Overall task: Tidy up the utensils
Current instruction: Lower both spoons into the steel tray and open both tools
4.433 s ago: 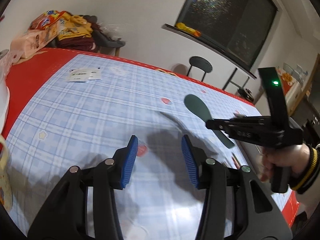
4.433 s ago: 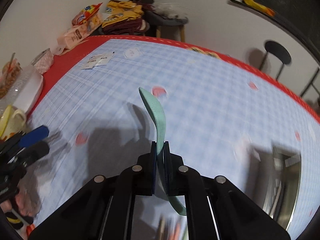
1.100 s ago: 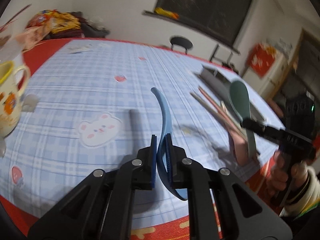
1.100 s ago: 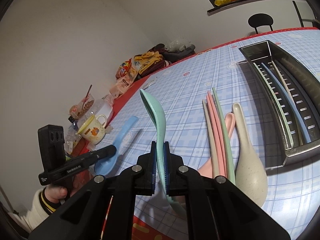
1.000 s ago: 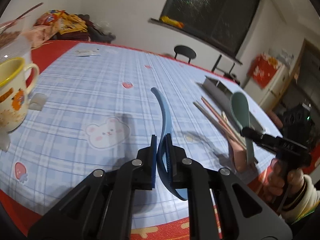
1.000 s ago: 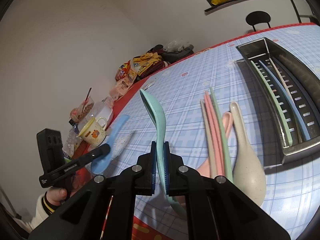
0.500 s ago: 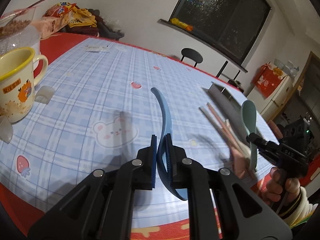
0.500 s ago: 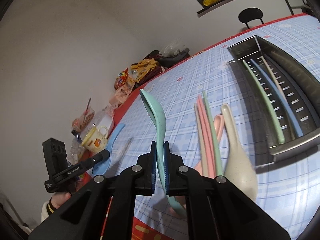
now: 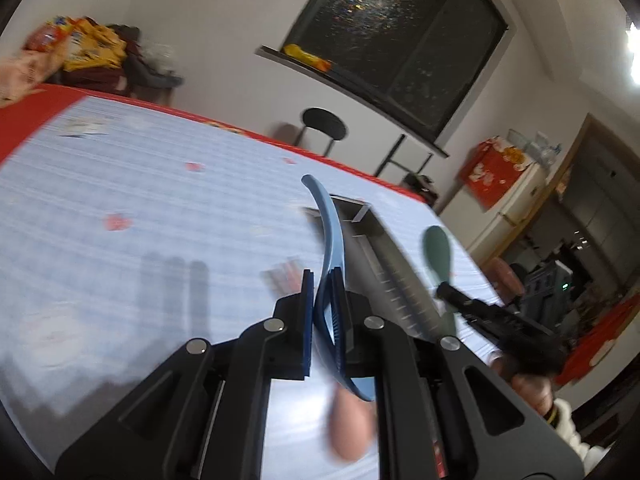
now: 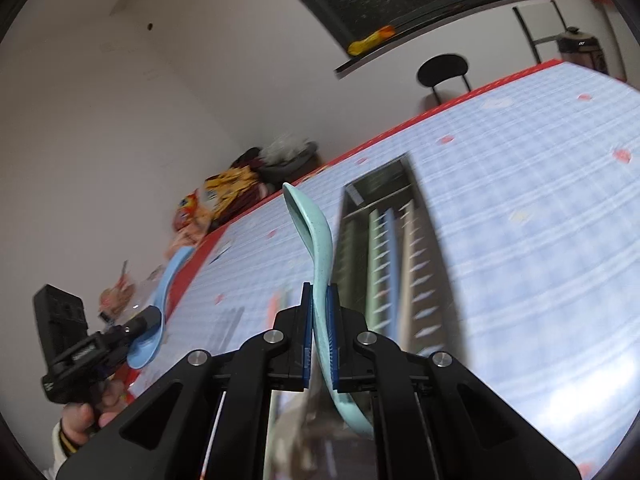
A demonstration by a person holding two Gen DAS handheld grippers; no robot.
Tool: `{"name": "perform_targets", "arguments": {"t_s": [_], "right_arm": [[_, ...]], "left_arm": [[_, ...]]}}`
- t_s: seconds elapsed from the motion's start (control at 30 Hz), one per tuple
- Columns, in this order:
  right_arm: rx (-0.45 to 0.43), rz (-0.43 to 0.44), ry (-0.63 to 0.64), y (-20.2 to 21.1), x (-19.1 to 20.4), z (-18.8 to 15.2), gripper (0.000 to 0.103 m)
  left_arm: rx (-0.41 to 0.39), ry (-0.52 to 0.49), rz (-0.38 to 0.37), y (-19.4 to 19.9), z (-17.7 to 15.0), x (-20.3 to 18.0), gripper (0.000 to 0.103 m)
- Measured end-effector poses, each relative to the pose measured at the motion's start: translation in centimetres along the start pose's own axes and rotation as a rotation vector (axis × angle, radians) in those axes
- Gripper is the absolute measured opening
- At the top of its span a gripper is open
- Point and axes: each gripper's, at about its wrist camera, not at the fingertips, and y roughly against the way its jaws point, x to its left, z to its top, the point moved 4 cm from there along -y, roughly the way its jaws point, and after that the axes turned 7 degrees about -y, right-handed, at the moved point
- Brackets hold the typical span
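Above the desk (image 9: 120, 200), both hand-held grippers have swung toward the far metal tray (image 10: 424, 240): left hand-held gripper (image 9: 324, 312) pinching the blue spoon (image 9: 330, 236), right hand-held gripper (image 10: 319, 320) the green spoon (image 10: 316, 240), ready for depositing.

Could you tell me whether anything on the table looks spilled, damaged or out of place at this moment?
Nothing stands out. The left gripper is shut on a blue spoon and the right gripper on a green spoon, both held clear of the table. The metal tray sits flat with utensils lying lengthwise. Motion blur hides fine detail.
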Motion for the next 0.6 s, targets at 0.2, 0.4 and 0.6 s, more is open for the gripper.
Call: {"name": "perform_targets", "arguments": {"t_s": [0.2, 0.4, 0.6], "right_arm": [[-0.038, 0.007, -0.032, -0.1, -2.2, 1.6, 0.007], [-0.013, -0.014, -0.073, -1.1, -3.8, 1.4, 0.007], [-0.006, -0.031, -0.079, -1.3, -4.1, 1.3, 0.007]], "left_arm": [[0.029, 0.009, -0.044, -6.2, 1.2, -4.6, 0.012], [0.060, 0.026, -0.035, -10.9, 1.4, -6.3, 0.012], [0.081, 0.033, -0.008, -13.9, 1.2, -6.7, 0.012]]}}
